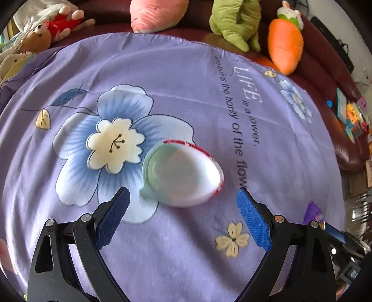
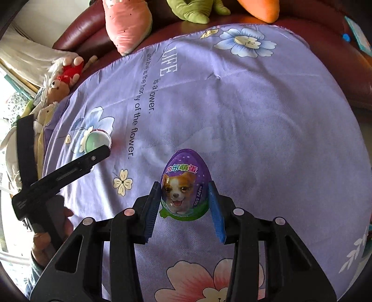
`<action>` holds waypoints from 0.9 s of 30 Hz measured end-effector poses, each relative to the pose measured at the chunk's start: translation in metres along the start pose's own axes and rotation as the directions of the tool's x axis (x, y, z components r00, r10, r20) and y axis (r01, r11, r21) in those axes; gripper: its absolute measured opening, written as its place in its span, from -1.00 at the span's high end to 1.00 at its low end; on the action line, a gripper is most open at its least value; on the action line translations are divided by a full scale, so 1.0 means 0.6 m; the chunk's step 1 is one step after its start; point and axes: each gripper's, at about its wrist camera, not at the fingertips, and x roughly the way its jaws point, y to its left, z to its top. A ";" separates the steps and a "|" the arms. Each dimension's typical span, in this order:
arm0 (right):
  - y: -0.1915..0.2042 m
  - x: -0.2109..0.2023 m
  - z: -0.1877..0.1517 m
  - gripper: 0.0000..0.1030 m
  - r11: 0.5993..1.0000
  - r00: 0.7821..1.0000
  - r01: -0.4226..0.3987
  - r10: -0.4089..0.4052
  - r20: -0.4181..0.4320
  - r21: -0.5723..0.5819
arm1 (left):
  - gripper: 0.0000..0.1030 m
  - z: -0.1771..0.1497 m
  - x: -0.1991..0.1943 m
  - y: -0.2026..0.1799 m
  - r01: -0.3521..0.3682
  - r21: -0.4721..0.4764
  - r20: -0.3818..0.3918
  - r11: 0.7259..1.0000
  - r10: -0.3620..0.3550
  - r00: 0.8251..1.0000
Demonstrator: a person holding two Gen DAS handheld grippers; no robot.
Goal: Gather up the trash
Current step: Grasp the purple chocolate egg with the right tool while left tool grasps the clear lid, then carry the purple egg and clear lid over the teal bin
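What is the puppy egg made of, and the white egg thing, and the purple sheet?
The puppy egg looks like glossy plastic with a printed wrap: light glints off it. The white egg half also seems plastic, smooth and partly see-through, though it is blurred. The purple sheet looks like soft matte cloth: it shows creases and a stitched hem.

The egg-shaped shell (image 1: 182,173) is motion-blurred, its contents impossible to tell.

Beyond the far edge of the lilac flowered cloth (image 1: 162,69) I see a pink plush (image 1: 155,14), a green plush (image 1: 234,21) and an orange carrot plush (image 1: 284,44) on what seems a maroon sofa (image 1: 325,76).
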 end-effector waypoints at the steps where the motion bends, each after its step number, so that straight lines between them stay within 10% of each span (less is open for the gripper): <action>1: -0.001 0.002 0.001 0.24 1.000 1.000 -0.005 0.005 -0.002 0.001 | -0.80 0.003 0.005 -0.001 -0.004 -0.003 -0.002 1.000 0.004 1.000; 6: -0.010 0.005 0.000 0.24 1.000 1.000 -0.022 0.022 -0.005 0.013 | -0.77 0.011 0.017 -0.002 -0.013 -0.012 0.017 1.000 0.013 1.000; 7: -0.013 0.005 0.000 0.24 1.000 1.000 -0.025 0.025 -0.005 0.016 | -0.40 0.009 0.015 -0.002 -0.019 -0.007 0.028 1.000 0.019 0.999; 27: -0.113 -0.083 -0.041 0.24 0.990 0.996 -0.042 0.031 0.083 0.136 | -0.39 -0.077 -0.052 -0.148 0.074 0.141 0.043 0.987 -0.081 0.996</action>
